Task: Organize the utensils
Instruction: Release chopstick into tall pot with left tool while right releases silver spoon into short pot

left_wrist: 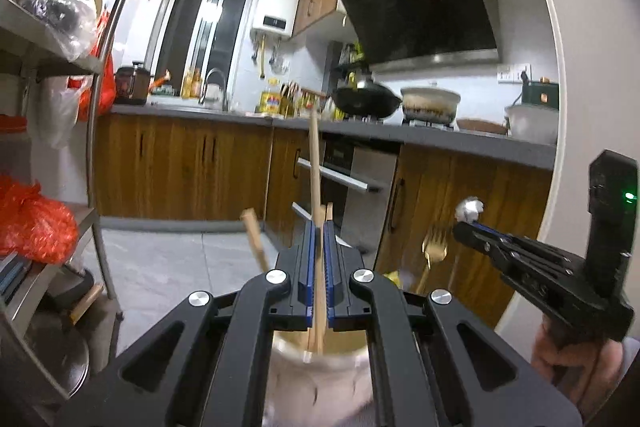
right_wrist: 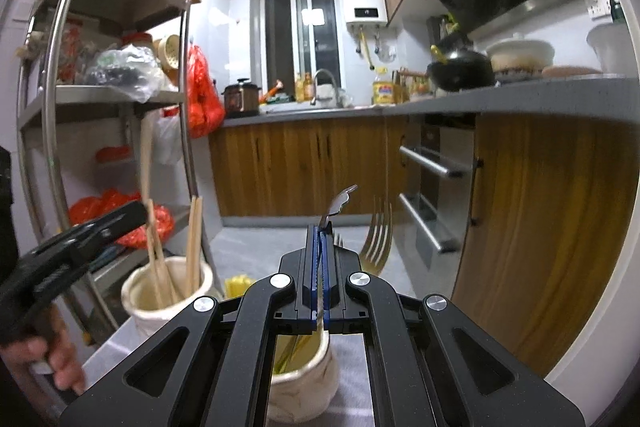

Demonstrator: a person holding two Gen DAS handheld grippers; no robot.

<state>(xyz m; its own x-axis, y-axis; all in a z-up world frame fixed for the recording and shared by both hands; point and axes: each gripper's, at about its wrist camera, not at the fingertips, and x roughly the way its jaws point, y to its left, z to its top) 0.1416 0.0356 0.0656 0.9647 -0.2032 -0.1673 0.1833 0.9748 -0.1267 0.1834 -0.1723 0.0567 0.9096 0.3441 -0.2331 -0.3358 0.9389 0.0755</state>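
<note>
Farthest left of the fork jar stands the metal shelf rack (right_wrist: pixel 104 95), orange bags on its shelves. Between the rack and the fork jar sits the cream chopstick jar (right_wrist: pixel 168 301) on the grey table (right_wrist: pixel 352 359), several chopsticks upright in it. The left tool (left_wrist: pixel 319 227) is clamped on one tall chopstick (left_wrist: pixel 315 163), whose lower end reaches into that jar. The fork jar (right_wrist: pixel 304 391) itself holds a gold fork (right_wrist: pixel 378 235), tines up. Directly above the fork jar, the right tool (right_wrist: pixel 320 231) is clamped on a silver utensil (right_wrist: pixel 339 203), its lower end inside the jar.
</note>
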